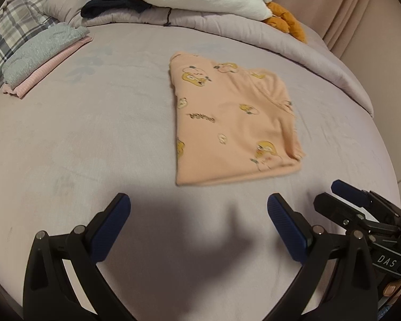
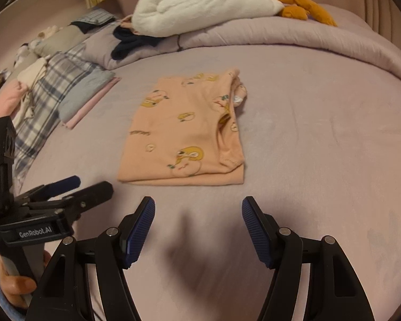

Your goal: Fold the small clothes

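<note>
Both claws, left and right, gape empty near the folded peach shirt, its soft edges square on the smooth bed.

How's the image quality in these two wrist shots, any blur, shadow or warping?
Left wrist view: warm dim light, a soft dark shadow on the bed sheet ahead of the jaws, slight blur on the peach garment, fisheye bending with dark corners. Right wrist view: a fainter smeared shadow, the same barrel warp, the garment's print a little soft.
</note>
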Demonstrator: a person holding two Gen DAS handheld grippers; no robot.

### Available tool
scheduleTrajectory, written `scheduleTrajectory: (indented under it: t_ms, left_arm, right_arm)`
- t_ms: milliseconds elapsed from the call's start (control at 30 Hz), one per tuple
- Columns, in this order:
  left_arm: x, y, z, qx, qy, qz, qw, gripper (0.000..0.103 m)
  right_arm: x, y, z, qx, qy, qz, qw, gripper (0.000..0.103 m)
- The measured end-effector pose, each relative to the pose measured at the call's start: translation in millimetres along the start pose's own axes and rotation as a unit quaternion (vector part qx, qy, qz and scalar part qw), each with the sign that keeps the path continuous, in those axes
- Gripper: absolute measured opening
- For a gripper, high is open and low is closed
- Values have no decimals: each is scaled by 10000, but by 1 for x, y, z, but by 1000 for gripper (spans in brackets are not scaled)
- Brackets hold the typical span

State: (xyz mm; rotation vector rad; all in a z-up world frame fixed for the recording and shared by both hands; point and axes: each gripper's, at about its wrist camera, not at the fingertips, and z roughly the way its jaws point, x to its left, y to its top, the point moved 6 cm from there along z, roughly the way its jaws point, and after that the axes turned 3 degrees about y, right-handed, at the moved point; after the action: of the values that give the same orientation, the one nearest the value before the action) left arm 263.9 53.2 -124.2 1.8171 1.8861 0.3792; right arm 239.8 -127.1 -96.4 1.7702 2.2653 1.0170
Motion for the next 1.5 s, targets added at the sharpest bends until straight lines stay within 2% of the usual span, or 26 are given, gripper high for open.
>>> scheduleTrajectory:
  t_ms: [433, 533, 667, 900, 1033, 1067, 1133, 1233, 1300, 1400, 1500]
  left_arm:
    - [-10, -32, -54, -349, 161, 88, 9992, 102]
    - [-10, -36, -66, -479, 296, 147, 9983, 102]
    - [-12, -40, -76, -526, 410, 238, 9975, 103]
    - [-8, -35, -96, -838, 445, 29, 9955, 103]
    - [-6, -30, -104, -925, 461, -109, 9946, 103]
    - [-7, -29, -105, -930, 403, -120, 9948, 103]
    - [-8, -27, -106, -911, 216, -204, 9954, 103]
    - [-6, -25, -107, -873, 638, -206, 9939, 103]
    - [-5, -24, -110, -954, 741, -185, 9925, 103]
    - [-7, -19, -106, -908, 476, -183, 9946, 103]
    - [-8, -14, -100, -855, 520, -129, 9949, 103]
  right_arm:
    - [16, -20, -42, -420, 41, -188, 9989, 68]
    - [19, -23, -51, -546, -17, -285, 9981, 79]
    - [26, -25, -59, -656, -1, -433, 9969, 80]
    - [28, -27, -70, -789, -58, -503, 9956, 82]
    - [23, -25, -79, -948, -116, -421, 9945, 97]
    - [24, -24, -80, -997, -113, -421, 9941, 98]
    - [24, -21, -83, -1062, -117, -416, 9934, 98]
    - [26, -18, -84, -1112, -135, -433, 9928, 100]
    - [26, -17, -83, -1103, -167, -464, 9927, 102]
    - [28, -15, -82, -1093, -162, -533, 9924, 102]
    - [29, -11, -79, -1081, -163, -531, 9926, 102]
